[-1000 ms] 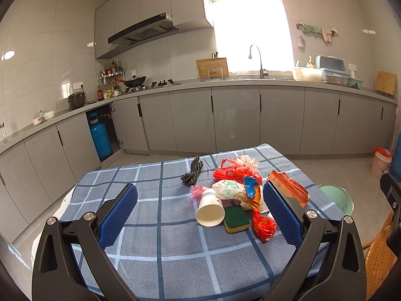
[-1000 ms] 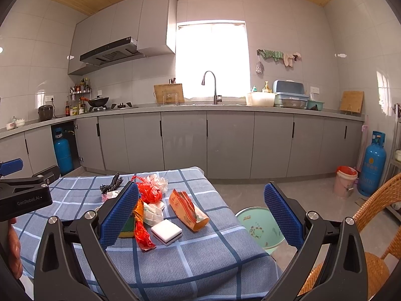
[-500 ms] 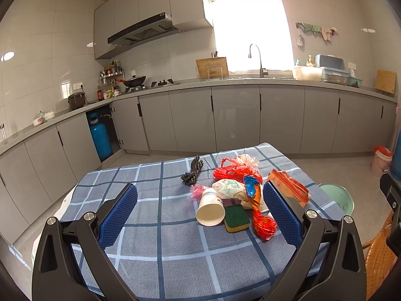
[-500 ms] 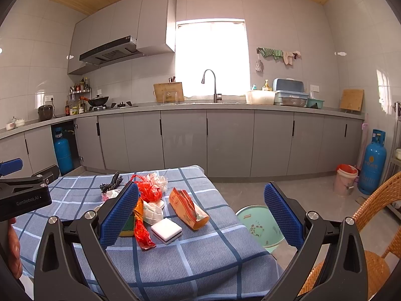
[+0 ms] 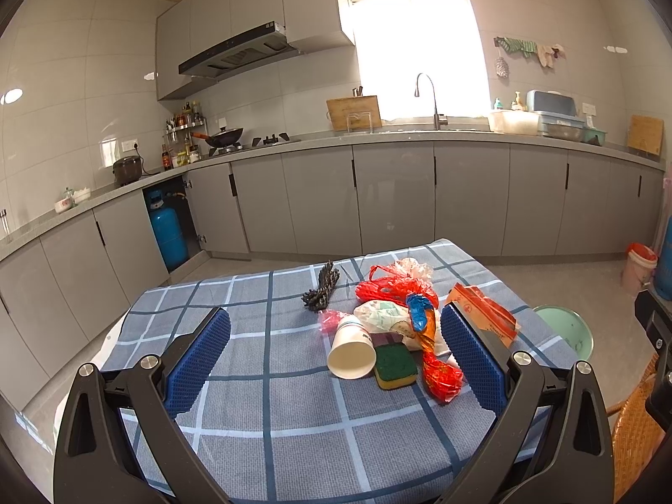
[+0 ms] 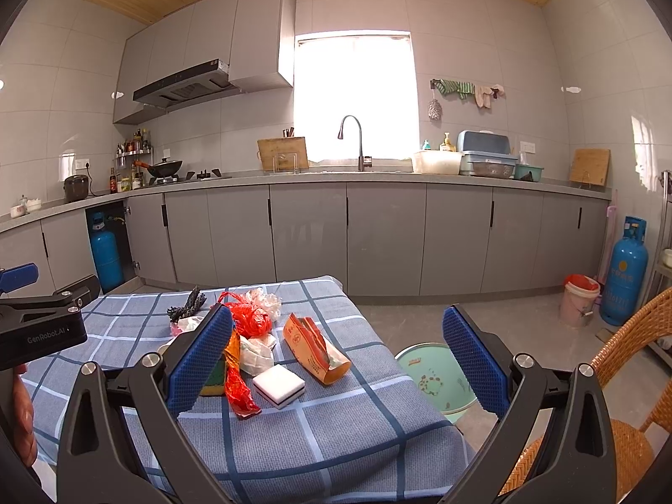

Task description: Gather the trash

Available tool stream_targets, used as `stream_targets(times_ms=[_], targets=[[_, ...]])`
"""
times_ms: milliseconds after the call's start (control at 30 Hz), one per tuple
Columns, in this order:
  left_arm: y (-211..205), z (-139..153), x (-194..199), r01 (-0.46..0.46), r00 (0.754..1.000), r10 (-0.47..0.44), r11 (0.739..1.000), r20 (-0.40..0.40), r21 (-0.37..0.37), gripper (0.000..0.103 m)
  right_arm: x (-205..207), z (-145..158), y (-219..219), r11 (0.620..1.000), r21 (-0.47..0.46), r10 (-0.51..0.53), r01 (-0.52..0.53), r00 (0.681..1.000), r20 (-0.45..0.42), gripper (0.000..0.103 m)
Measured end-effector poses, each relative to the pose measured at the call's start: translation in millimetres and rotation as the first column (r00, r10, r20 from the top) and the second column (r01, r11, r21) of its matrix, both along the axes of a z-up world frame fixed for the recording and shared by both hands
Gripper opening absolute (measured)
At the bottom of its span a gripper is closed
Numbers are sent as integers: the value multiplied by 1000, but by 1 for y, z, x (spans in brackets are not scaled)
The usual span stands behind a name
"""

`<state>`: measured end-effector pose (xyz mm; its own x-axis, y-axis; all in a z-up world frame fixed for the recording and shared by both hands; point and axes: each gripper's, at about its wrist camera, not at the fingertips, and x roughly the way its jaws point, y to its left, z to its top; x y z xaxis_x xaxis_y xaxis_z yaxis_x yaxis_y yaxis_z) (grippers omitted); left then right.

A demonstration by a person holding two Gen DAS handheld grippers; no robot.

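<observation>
Both tongs, left (image 5: 336, 357) & right (image 6: 336, 357), spread wide, prob. touching nothing.

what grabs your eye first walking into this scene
A heap of litter sits on the blue checked tablecloth: a tipped paper cup beside a green sponge, and red plastic bags behind. Off the table's right edge stands a pale green bin, and both tools hang open.

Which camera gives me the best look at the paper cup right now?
The left wrist view. There the paper cup lies on its side on the tablecloth, open mouth towards the camera, beside the green sponge, nothing covering it. In the right wrist view the right tool has its left finger across that spot, so the cup is almost entirely hidden.
</observation>
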<state>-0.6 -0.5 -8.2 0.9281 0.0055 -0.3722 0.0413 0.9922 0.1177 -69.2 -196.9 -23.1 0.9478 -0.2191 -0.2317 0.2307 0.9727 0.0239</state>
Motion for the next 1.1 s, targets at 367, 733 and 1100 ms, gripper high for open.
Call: stream_targets(times_ms=[367, 733, 1100], targets=[[-2, 1, 0, 3, 1000, -3, 1000, -2, 6, 99, 0, 2, -1, 1000, 1, 1, -1, 1000, -2, 98], [-4, -10, 12, -3, 1000, 4, 1000, -24, 26, 99, 9, -16, -1, 1000, 10, 6, -6, 1000, -29, 98], [42, -63, 82, -146, 976, 153, 988, -157, 55, 99, 70, -51, -18, 1000, -15, -17, 14, 986, -165, 98]])
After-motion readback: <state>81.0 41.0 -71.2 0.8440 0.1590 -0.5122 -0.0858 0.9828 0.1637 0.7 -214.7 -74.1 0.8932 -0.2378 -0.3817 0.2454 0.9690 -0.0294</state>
